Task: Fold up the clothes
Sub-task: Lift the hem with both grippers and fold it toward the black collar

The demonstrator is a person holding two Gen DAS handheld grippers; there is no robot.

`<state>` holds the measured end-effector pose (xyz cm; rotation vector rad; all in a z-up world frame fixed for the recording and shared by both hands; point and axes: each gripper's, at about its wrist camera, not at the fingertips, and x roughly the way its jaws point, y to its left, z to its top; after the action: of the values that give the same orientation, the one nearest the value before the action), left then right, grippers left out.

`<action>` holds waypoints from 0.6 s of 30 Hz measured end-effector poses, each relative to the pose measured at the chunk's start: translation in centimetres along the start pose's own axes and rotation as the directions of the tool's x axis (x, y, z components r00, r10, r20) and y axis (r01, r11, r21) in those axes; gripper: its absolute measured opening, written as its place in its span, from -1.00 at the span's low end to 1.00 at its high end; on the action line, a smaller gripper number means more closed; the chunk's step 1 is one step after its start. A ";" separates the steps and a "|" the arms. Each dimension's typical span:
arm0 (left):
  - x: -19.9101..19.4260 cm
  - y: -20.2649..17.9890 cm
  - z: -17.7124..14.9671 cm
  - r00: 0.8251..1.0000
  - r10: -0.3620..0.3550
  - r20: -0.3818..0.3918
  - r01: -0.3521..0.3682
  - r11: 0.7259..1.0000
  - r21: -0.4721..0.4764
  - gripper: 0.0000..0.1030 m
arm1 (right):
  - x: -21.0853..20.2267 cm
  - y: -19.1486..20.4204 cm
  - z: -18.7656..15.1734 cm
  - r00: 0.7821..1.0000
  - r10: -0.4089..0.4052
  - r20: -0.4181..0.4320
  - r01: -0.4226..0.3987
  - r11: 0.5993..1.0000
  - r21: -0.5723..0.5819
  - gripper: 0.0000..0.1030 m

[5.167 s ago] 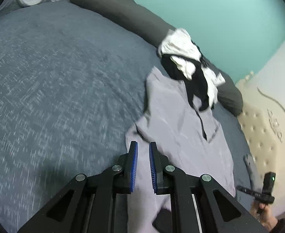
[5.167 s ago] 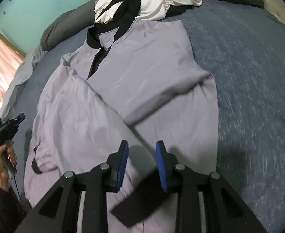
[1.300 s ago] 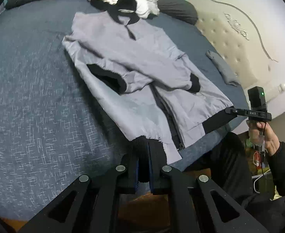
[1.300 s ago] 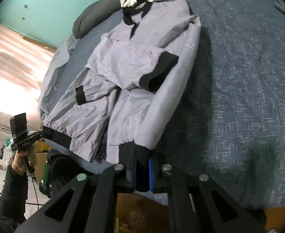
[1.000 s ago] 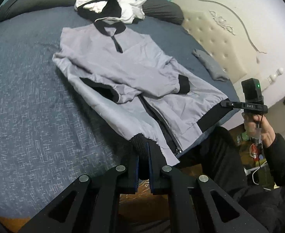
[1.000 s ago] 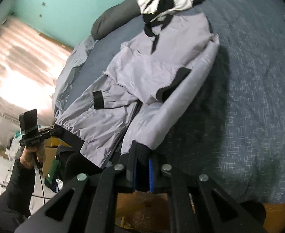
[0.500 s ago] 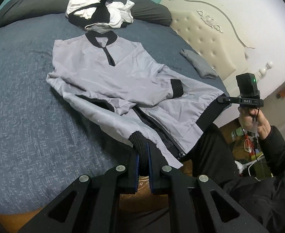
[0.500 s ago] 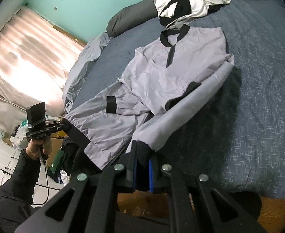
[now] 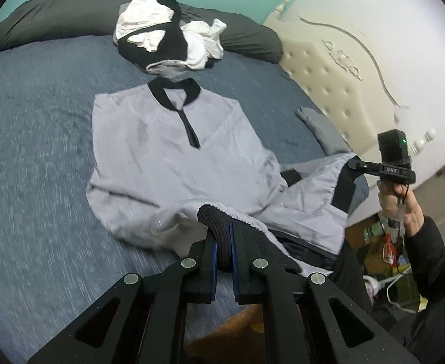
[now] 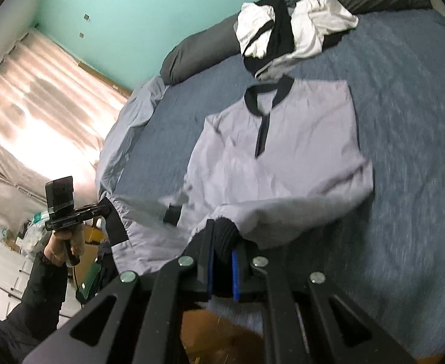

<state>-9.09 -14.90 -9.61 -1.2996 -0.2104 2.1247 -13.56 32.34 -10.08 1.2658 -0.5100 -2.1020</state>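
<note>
Grey jacket (image 9: pixel 173 151) with black collar and placket lies face up on the blue bedspread (image 9: pixel 34 151), centre of the left wrist frame, collar toward the top, lower part lifted off the bed edge. Left gripper (image 9: pixel 222 242) at bottom centre, jaws clenched on the black ribbed hem (image 9: pixel 216 221) at one bottom corner of the jacket. Right gripper (image 10: pixel 222 248), bottom centre of the right wrist frame, clamped on the other black hem corner (image 10: pixel 225 233); same jacket (image 10: pixel 283 151) fills the frame's middle. Each view shows the opposite gripper in a hand (image 9: pixel 395 194) at the frame edge, pinching its hem corner, right side in the left wrist view, lower left in the other. Black-and-white clothes pile (image 9: pixel 167 33) sits above the collar, against a dark grey bolster pillow (image 9: pixel 55 15). Small grey folded cloth (image 9: pixel 319 124) lies at right near the cream tufted headboard (image 9: pixel 328 69)
</note>
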 end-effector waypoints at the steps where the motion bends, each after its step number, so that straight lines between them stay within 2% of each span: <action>1: 0.3 0.5 1.0 1.000 0.005 0.000 -0.005 1.000 -0.003 -0.86 | 0.2 -0.1 1.0 1.000 -0.005 0.004 0.005 1.000 -0.002 -0.85; 10: 4.1 7.0 10.3 1.000 0.026 0.016 -0.024 0.993 -0.116 -0.85 | 3.7 -4.6 10.0 0.998 -0.065 0.024 0.064 0.996 0.059 -0.85; 18: 9.4 14.1 18.5 0.996 0.087 0.011 -0.083 0.977 -0.196 -0.85 | 9.0 -10.1 19.3 0.991 -0.129 0.033 0.124 0.985 0.121 -0.85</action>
<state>-33.74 -17.09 -13.59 -1.4227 -0.3859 2.2349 -36.93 33.69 -13.04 1.3561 -0.5939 -2.2351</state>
